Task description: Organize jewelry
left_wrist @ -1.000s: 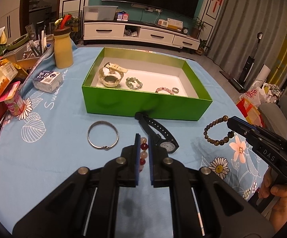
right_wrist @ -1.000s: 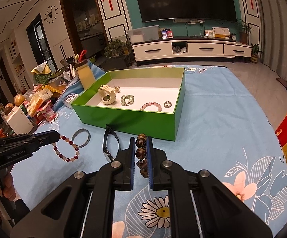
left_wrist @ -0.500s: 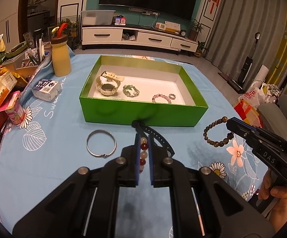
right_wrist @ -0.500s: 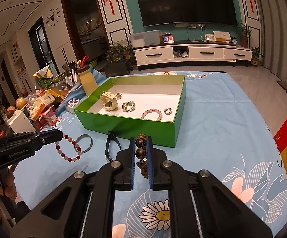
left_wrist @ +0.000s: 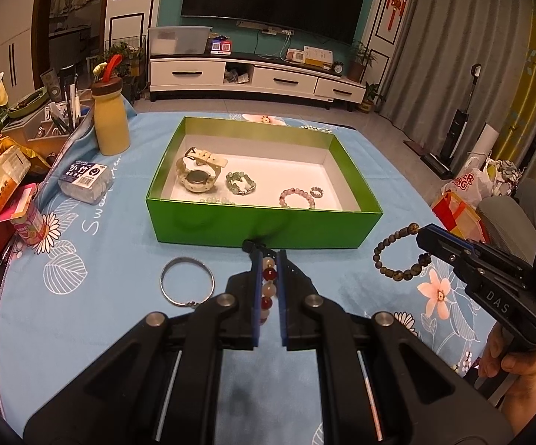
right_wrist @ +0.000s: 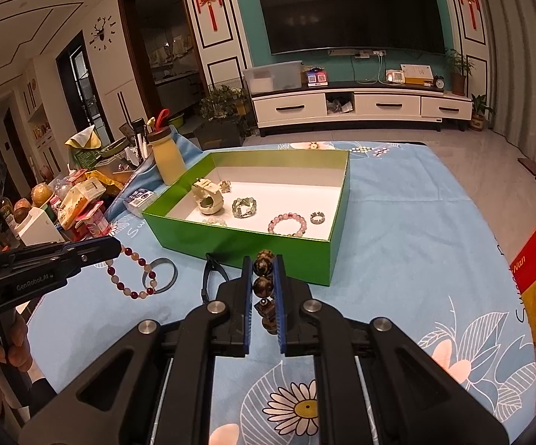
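**Jewelry sort: two bracelets in hand, two pieces left on the table**

Nearest: left gripper (left_wrist: 268, 270) pinches a red-and-cream bead bracelet (right_wrist: 132, 274); round glossy beads sit between the blue pads and the loop hangs above the cloth. Right gripper (right_wrist: 264, 270) pinches a dark brown bead bracelet (left_wrist: 397, 256) with bigger, mottled beads, also held off the table. Both sets of jaws are pressed onto the beads, short of the box.

On the blue floral tablecloth (left_wrist: 101, 278), just in front of the box: a thin silver metal bangle (left_wrist: 186, 283), rigid and shiny, and a black watch strap (right_wrist: 210, 278), mostly hidden behind the left gripper in its own view.

Beyond them, the green cardboard box (left_wrist: 264, 228), white inside, already holds a cream watch (left_wrist: 197, 170), a green stone bracelet (left_wrist: 240, 183), a pink bead bracelet (left_wrist: 297, 198), a small crown-shaped ring (left_wrist: 317, 191) and a pale green bead string near the front wall.

My read is roughly halfway: five or so pieces in, two in transit, the bangle and watch still to pick.

Left edge is unrelated clutter: a yellow bottle (left_wrist: 110, 126) and snack packs.
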Motion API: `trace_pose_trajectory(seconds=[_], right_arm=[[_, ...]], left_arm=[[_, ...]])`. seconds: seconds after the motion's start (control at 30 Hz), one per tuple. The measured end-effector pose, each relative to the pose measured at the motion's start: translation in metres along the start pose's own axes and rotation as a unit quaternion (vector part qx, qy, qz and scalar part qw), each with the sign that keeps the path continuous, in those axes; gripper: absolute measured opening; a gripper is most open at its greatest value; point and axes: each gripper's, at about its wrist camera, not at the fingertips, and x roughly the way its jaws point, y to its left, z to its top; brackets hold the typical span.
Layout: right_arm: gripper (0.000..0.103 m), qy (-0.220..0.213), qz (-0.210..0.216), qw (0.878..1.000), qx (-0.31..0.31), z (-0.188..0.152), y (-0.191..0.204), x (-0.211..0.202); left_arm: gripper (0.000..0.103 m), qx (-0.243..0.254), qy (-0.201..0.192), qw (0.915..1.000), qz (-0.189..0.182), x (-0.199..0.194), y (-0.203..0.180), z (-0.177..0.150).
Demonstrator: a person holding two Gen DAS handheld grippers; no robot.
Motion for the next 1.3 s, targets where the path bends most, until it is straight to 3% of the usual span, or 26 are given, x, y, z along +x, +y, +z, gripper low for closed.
trace_pose_trajectory(seconds=[1.3], right_arm=[[0.011, -0.032, 0.013, 0.999, -0.014, 0.025, 0.009, 0.000]], left_arm=[[0.007, 0.009, -0.033, 0.9994, -0.004, -0.003, -0.008, 0.038]])
